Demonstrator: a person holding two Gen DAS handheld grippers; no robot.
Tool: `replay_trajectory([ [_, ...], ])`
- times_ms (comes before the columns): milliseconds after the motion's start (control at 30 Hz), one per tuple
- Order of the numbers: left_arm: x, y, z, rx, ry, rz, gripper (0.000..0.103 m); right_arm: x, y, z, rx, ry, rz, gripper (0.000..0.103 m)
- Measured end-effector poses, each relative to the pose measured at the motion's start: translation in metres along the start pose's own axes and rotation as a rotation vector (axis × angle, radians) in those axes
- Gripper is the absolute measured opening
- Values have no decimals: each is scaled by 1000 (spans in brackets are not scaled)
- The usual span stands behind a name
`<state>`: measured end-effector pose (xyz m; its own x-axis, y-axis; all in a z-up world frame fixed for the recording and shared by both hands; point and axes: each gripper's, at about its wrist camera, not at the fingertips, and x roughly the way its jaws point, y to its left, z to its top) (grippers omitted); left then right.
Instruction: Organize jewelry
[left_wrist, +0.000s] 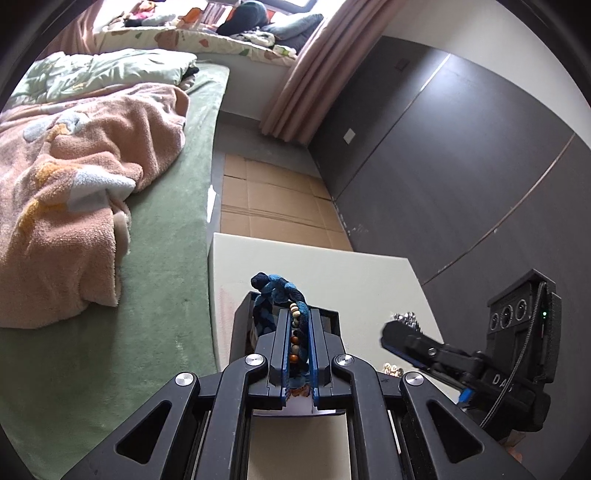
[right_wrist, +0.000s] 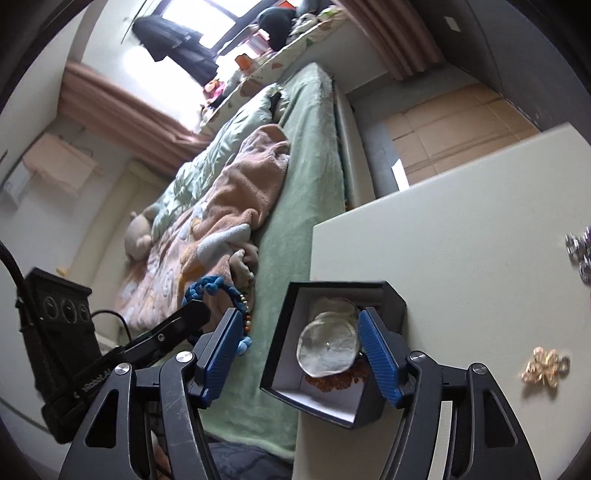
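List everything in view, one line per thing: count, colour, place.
Beaded bracelet: one, blue cord with wood beads, clamped in the left jaws above the box.
Jewelry box: one, black, open, near the white table's edge.
Pale disc: one, cream, inside the box.
Amber beads: one cluster, orange-brown, inside the box under the disc.
Gold piece: one, gold, on the table.
Silver piece: one, silver, on the table farther back.
Table: one, white, beside the bed.
Bed: one, green cover.
Blanket: one, pink, on the bed.
Left gripper: one, black with blue pads, shut on the bracelet.
Right gripper: one, black with blue pads, open over the box.
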<state>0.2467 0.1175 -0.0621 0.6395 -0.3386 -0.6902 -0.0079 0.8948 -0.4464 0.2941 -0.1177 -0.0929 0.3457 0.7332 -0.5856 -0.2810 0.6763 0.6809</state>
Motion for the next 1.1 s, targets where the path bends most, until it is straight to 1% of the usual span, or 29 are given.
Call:
replay_trajectory([
  [67,2,-6,-1,21,11,1,8,-13,-11,-6,32,-42,4,66],
  [200,10,-17,-1,40,31,3,8,-36,-26,-8,50,-93,-46,66],
  [267,15,-21,1,44,37,28,9,-48,-31,-8,54,-119,-54,66],
  [300,18,-23,2,50,47,53,10,-53,-33,-9,56,-129,-55,66],
  [333,25,-24,3,56,73,87,13,-58,-36,-9,57,-138,-56,66],
  [400,35,-22,2,44,117,105,28,-64,-41,-9,62,-150,-54,66],
  [433,38,-21,1,28,134,102,43,-67,-44,-9,65,-154,-51,66],
  [467,38,-20,0,15,133,101,53,-69,-47,-10,70,-158,-51,66],
  [533,36,-24,-2,21,115,116,59,-73,-54,-11,80,-163,-50,66],
  [600,34,-30,-3,39,113,119,60,-79,-62,-14,86,-169,-47,66],
  [667,36,-39,-4,55,127,114,60,-87,-71,-15,91,-182,-49,66],
  [867,44,-73,-6,104,131,108,60,-116,-103,-12,119,-239,-58,66],
  [1000,56,-93,-11,119,149,98,60,-134,-134,-13,187,-284,-73,66],
  [1100,70,-113,-18,159,172,96,60,-137,-156,-15,231,-282,-70,66],
])
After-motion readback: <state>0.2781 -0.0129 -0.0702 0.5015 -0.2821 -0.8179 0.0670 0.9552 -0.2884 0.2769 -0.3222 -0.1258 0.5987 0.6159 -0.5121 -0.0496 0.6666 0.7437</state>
